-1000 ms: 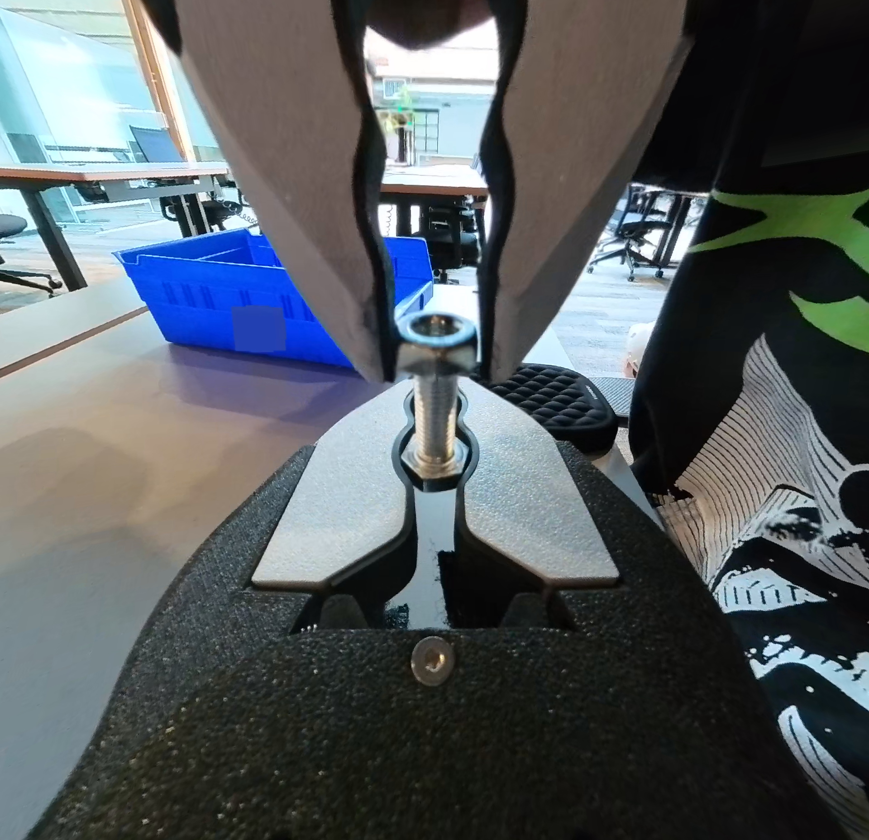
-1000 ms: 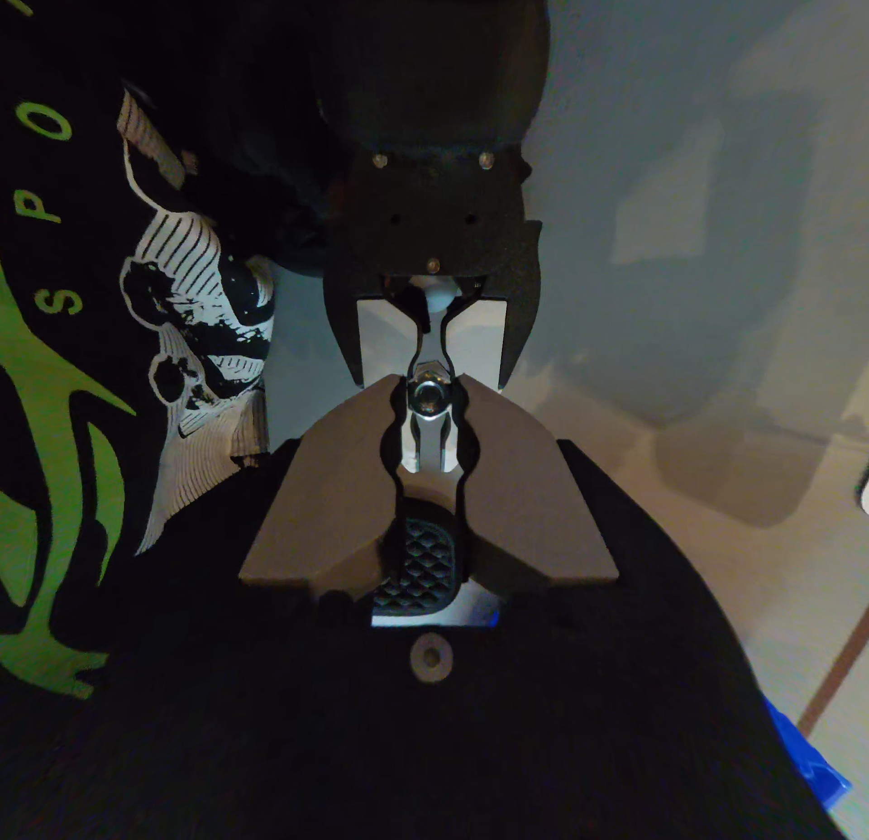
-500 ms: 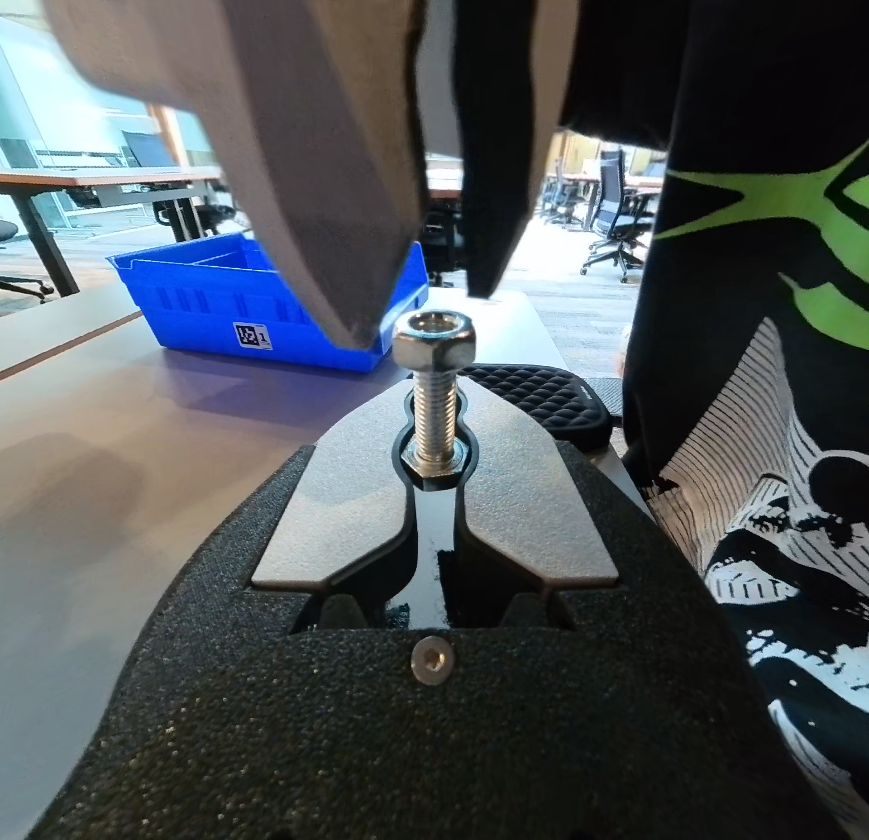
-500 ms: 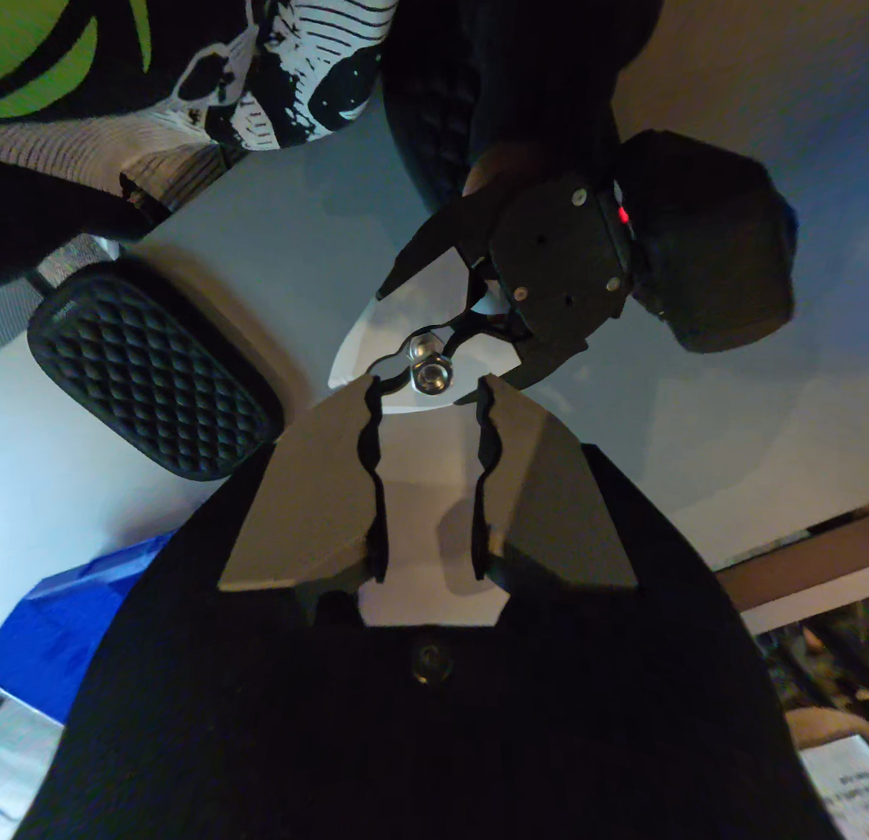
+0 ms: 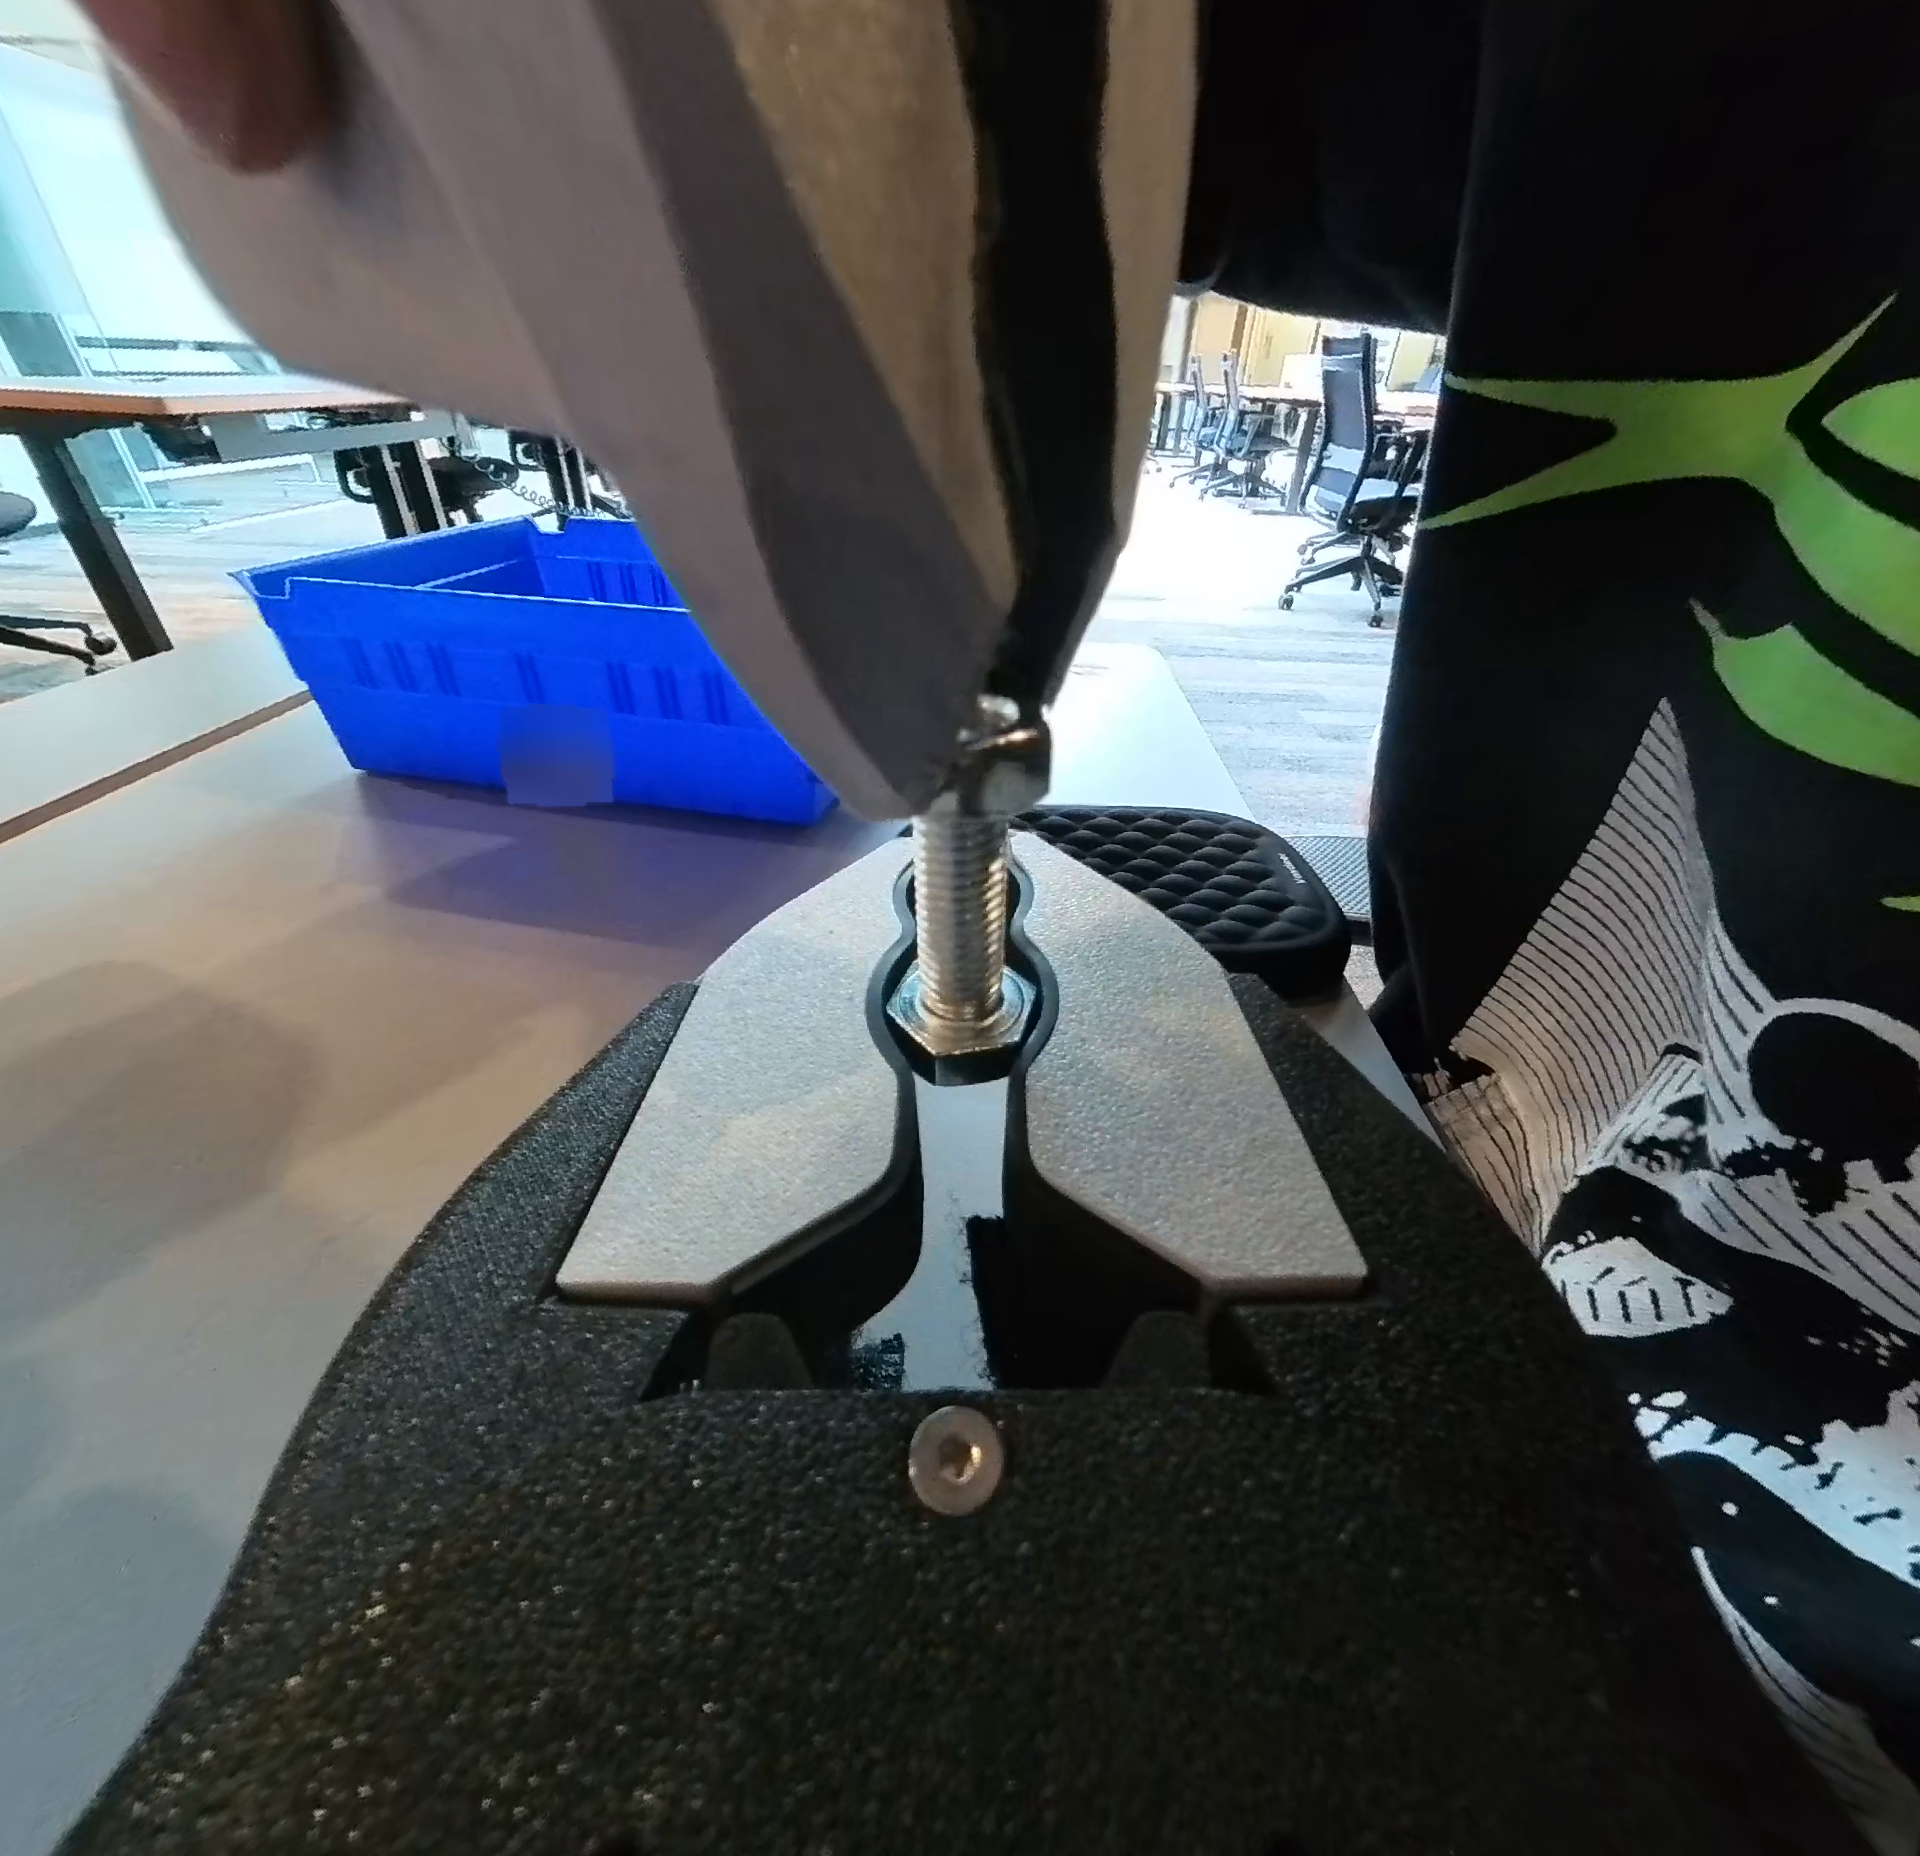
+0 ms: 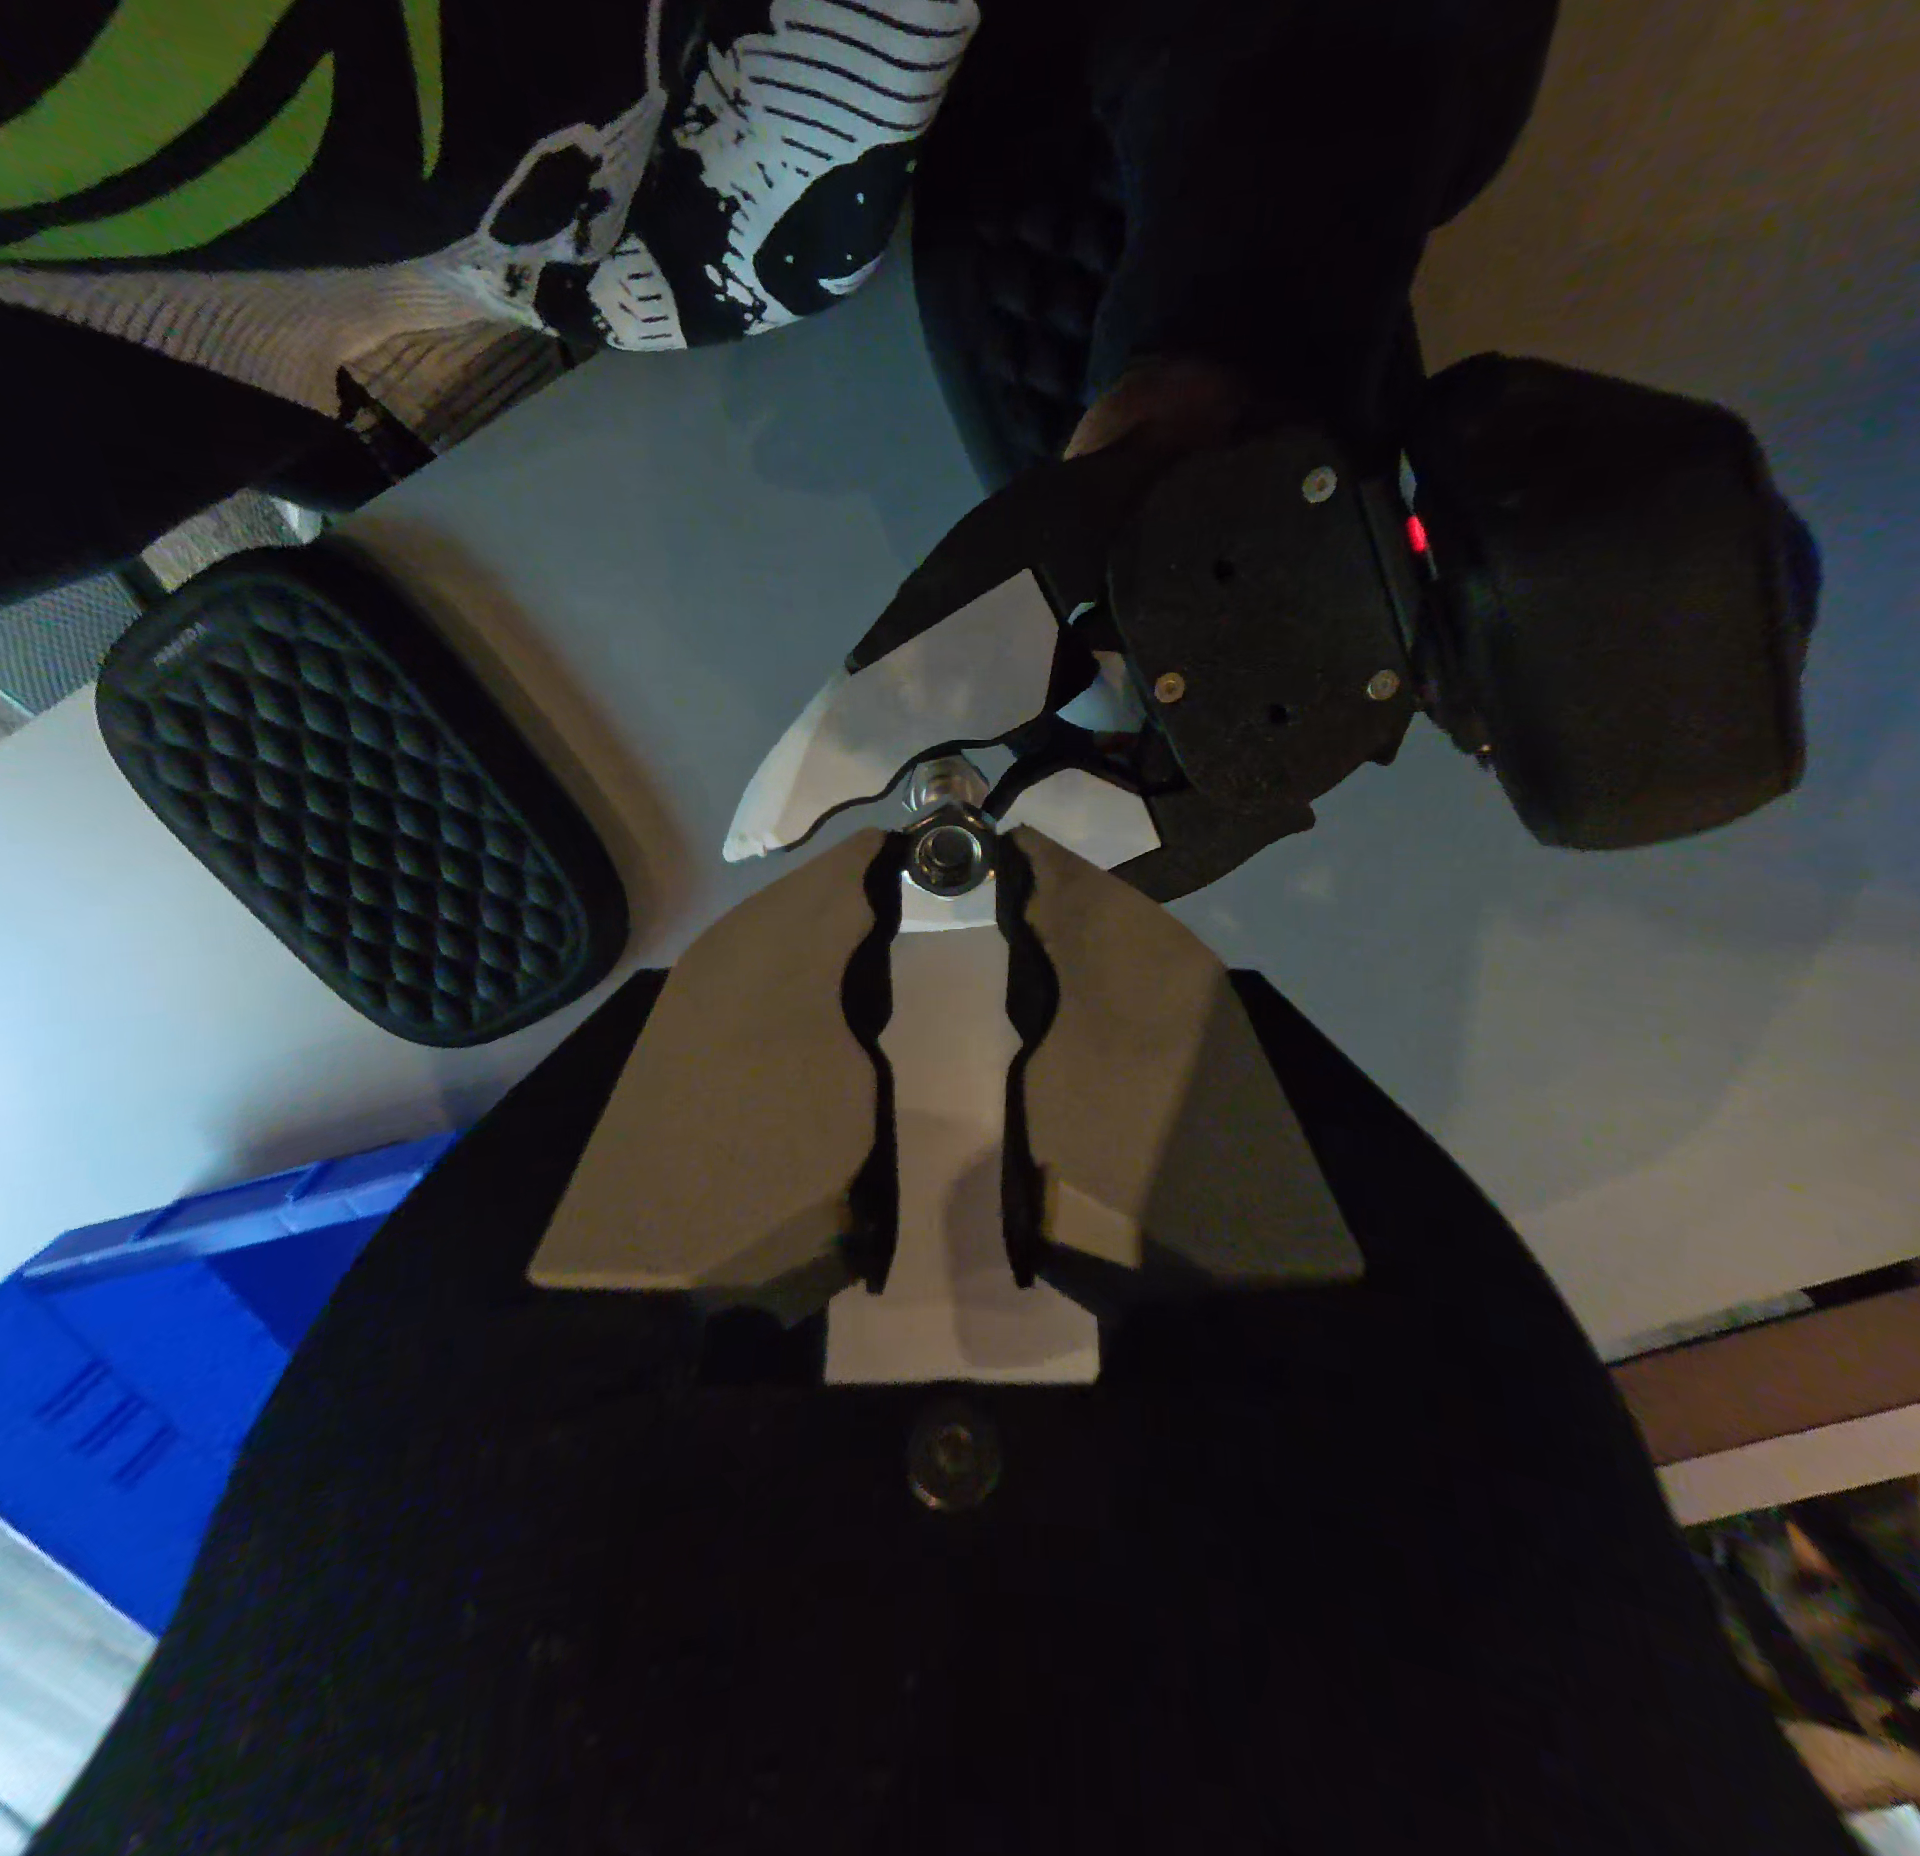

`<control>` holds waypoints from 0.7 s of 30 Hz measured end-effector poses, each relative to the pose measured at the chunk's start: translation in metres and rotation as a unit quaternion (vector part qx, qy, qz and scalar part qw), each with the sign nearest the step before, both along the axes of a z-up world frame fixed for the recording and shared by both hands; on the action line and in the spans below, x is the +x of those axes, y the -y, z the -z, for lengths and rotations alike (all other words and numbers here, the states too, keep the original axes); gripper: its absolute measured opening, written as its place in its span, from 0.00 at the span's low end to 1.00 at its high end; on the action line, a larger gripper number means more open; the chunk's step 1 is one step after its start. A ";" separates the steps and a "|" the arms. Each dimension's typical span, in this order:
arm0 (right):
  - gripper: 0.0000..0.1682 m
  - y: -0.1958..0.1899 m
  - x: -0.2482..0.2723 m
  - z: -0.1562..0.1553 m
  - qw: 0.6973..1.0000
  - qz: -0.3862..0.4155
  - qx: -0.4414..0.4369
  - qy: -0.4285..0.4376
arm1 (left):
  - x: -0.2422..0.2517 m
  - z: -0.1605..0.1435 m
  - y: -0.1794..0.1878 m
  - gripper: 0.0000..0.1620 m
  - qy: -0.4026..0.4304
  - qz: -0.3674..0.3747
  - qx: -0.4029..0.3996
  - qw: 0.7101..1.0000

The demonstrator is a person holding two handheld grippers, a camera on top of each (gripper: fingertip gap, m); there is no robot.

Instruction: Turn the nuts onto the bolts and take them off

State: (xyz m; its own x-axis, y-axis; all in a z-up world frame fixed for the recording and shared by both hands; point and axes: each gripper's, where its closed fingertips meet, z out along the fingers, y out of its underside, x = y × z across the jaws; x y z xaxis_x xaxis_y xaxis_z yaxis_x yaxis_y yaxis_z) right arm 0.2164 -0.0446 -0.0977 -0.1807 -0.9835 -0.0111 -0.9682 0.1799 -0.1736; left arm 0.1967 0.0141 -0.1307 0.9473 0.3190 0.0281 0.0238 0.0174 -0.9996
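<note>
Both my grippers on one bolt, nut at the bottom, head at the top.

Left wrist view: my left gripper (image 5: 961, 975) is closed on the hex nut (image 5: 961, 1022), the bolt (image 5: 958, 923) standing upright out of it toward 12 o'clock; my right gripper (image 5: 997, 710) comes down from 12 and pinches the bolt head. A blue bin (image 5: 540, 694) sits on the table (image 5: 260, 975) at 10 o'clock, a black quilted pad (image 5: 1184, 876) at 2.

Right wrist view: I look down on the bolt head (image 6: 943, 852) clamped between my narrowly parted fingertips (image 6: 873, 871). The left gripper reaches in from 2 o'clock; pad at 9, bin at 8.
</note>
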 end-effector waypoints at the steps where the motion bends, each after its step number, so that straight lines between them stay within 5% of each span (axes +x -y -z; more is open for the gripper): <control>1: 0.10 0.000 0.000 0.000 1.000 0.013 -0.003 -0.001 | 0.000 0.000 0.000 0.07 0.000 -0.001 0.001 1.000; 9: 0.10 -0.001 0.000 0.001 0.982 0.188 -0.014 -0.015 | 0.000 0.001 0.000 0.07 -0.003 -0.002 -0.006 1.000; 16: 0.10 -0.002 -0.002 0.002 0.916 0.402 0.005 0.011 | -0.001 0.002 0.000 0.07 -0.001 -0.005 -0.010 1.000; 21: 0.10 -0.001 0.000 0.003 0.891 0.454 0.002 0.019 | 0.000 0.003 -0.001 0.07 -0.003 -0.002 -0.013 1.000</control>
